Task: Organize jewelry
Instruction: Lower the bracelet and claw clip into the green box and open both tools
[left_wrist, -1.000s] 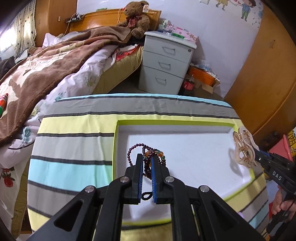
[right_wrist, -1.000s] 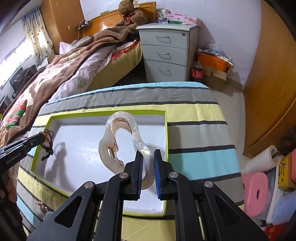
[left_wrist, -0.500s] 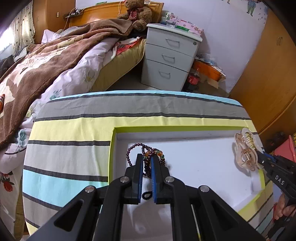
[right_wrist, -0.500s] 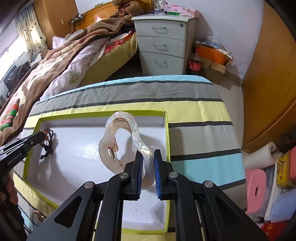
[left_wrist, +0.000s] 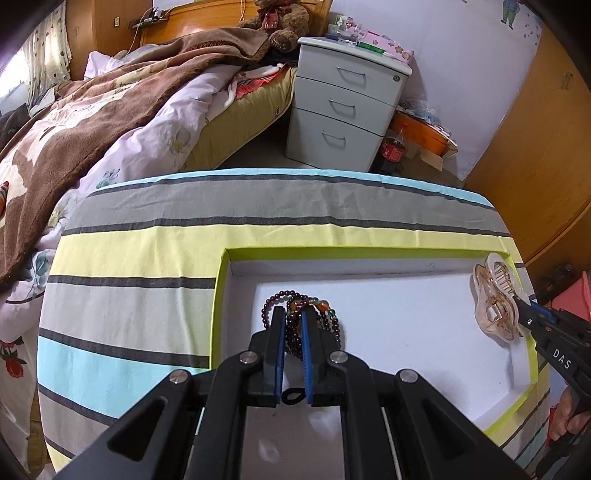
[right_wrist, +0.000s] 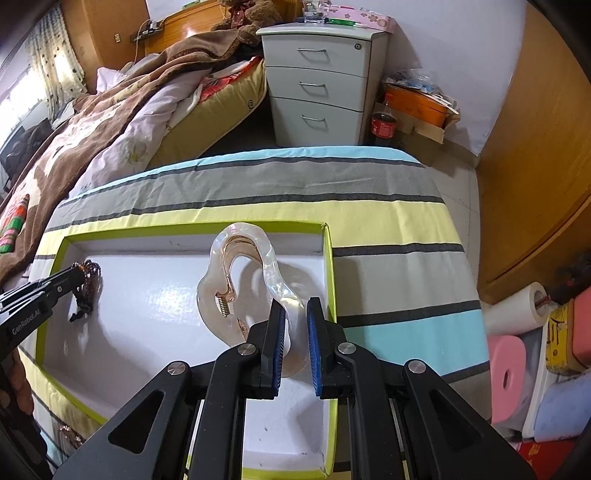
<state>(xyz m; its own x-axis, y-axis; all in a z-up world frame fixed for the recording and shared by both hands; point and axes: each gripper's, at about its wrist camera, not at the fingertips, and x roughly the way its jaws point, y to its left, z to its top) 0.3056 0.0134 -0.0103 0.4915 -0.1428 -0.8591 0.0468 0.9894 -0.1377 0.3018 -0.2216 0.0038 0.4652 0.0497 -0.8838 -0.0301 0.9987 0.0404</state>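
Note:
A shallow white tray with a lime-green rim (left_wrist: 218, 295) (right_wrist: 328, 258) sits on the striped table. My left gripper (left_wrist: 292, 317) is shut on a dark red beaded bracelet (left_wrist: 328, 317) and holds it over the tray's left part; it also shows in the right wrist view (right_wrist: 88, 284). My right gripper (right_wrist: 295, 314) is shut on a translucent peach hair claw clip (right_wrist: 240, 266) over the tray's right part. The clip also shows in the left wrist view (left_wrist: 495, 306) at the tray's right rim.
The striped cloth (left_wrist: 147, 258) covers the table. A bed with a brown blanket (left_wrist: 92, 110) and a white three-drawer nightstand (left_wrist: 343, 107) stand beyond it. Toilet rolls and boxes (right_wrist: 532, 339) lie on the floor to the right. A gold item (right_wrist: 70, 437) lies by the tray's near-left corner.
Both grippers have come lower and nearer the tray floor, each holding its item. The tray looks larger in both views.

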